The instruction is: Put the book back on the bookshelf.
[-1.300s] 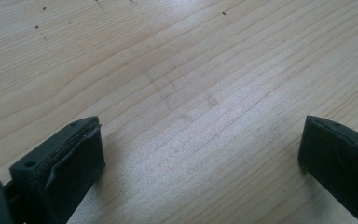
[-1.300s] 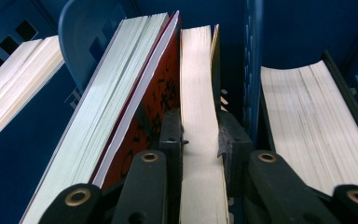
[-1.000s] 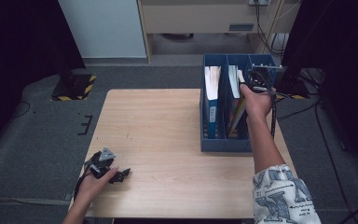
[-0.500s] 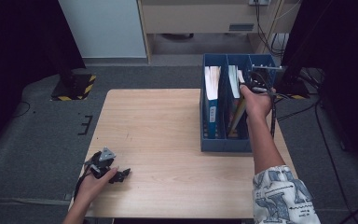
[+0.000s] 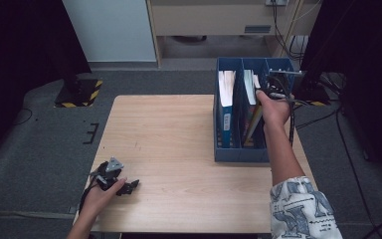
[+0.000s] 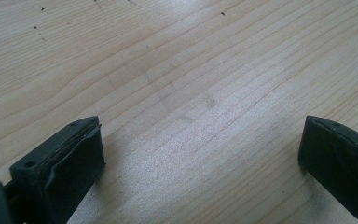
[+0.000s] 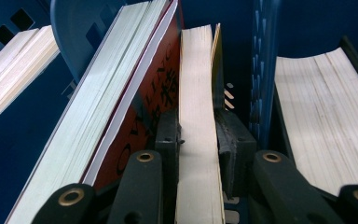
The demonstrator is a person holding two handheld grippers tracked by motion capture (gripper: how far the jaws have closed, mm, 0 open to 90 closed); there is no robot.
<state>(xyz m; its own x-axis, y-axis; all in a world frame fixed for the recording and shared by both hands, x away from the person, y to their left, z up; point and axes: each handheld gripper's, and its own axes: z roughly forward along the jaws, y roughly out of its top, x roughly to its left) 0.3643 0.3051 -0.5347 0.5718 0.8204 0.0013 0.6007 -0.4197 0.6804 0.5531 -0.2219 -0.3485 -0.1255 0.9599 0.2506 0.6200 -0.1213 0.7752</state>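
A blue file box (image 5: 238, 149) with three slots stands at the right of the wooden table (image 5: 179, 134). My right gripper (image 5: 273, 88) reaches down into its middle slot. In the right gripper view, this gripper (image 7: 198, 140) is shut on a thin yellow-covered book (image 7: 196, 70), one pad against each side. The jaws have just been opening a little with that book between them. A thicker red-covered book (image 7: 158, 88) leans against it. My left gripper (image 5: 129, 185) lies on the table's near left corner, open (image 6: 200, 154) over bare wood.
The box's left slot holds a blue binder (image 5: 226, 107) with white pages. Pale pages (image 7: 326, 107) fill the slot beyond the blue divider (image 7: 261, 70). Cables (image 5: 291, 124) hang by the right arm. Grey floor (image 5: 45, 149) surrounds the table.
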